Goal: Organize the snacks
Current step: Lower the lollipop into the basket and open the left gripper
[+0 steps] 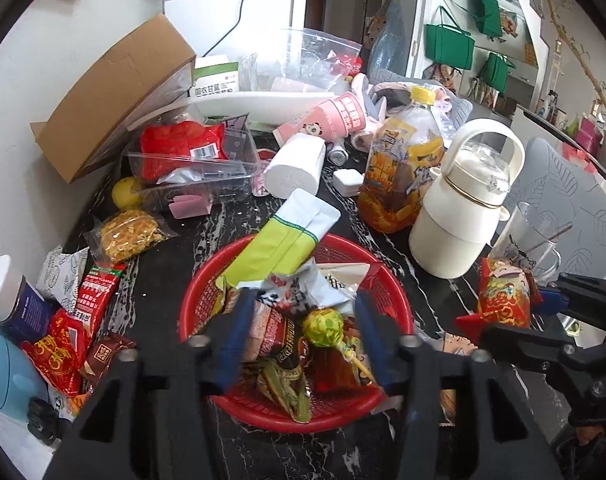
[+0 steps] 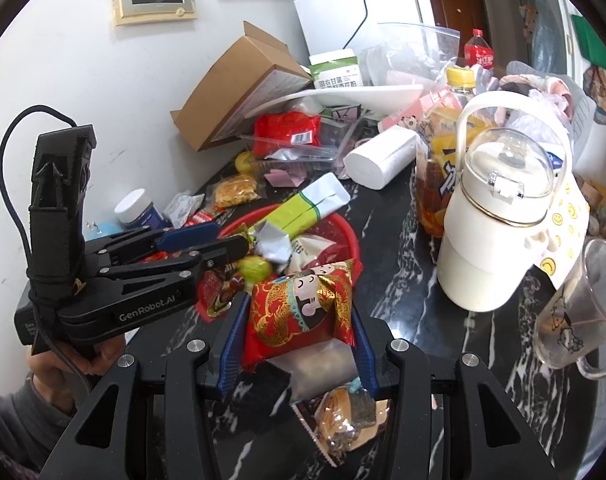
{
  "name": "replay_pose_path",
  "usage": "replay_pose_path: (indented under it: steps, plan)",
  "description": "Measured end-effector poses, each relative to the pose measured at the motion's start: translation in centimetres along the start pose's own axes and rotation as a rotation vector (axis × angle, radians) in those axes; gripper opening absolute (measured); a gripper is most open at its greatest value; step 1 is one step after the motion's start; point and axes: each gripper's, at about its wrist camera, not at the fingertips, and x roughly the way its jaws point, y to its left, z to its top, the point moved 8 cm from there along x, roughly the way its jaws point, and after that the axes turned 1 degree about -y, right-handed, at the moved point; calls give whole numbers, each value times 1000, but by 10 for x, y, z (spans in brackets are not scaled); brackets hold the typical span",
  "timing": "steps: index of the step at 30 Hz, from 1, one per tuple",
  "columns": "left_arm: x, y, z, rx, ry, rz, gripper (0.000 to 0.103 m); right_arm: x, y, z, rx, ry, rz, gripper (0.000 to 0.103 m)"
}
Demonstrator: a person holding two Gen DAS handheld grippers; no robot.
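A red mesh basket (image 1: 197, 300) sits on the black marbled counter, filled with several snack packets and a yellow-green pouch (image 1: 279, 248). My left gripper (image 1: 303, 332) hangs just over the basket with its blue fingers apart. A green lollipop (image 1: 323, 322) lies loose in the basket between them, touched by neither pad. In the right wrist view the left gripper (image 2: 229, 246) reaches over the basket (image 2: 353, 240) from the left. My right gripper (image 2: 297, 332) is shut on a red-and-gold snack packet (image 2: 299, 308), held right of the basket and also seen at the right edge (image 1: 503, 300).
A white flask (image 1: 463, 208), a juice bottle (image 1: 403, 168) and a glass mug (image 1: 531, 236) stand right of the basket. Loose snack packets (image 1: 99, 292) lie left of it. A clear tray (image 1: 195, 168), paper roll (image 1: 295, 168) and cardboard box (image 1: 115, 96) crowd the back. Another packet (image 2: 343, 412) lies below the right gripper.
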Motion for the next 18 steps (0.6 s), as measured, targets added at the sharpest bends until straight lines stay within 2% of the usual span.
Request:
replay_pose_path:
  steps: [1, 2, 18]
  plan:
    - [-2, 1, 1, -1, -11, 10, 73, 0, 0, 0, 0, 2, -1, 46]
    - [-4, 2, 2, 0, -25, 24, 75, 0, 0, 0, -1, 3, -1, 46]
    - [-28, 6, 4, -18, -32, 11, 75, -8, 7, 7, -20, -13, -14, 46]
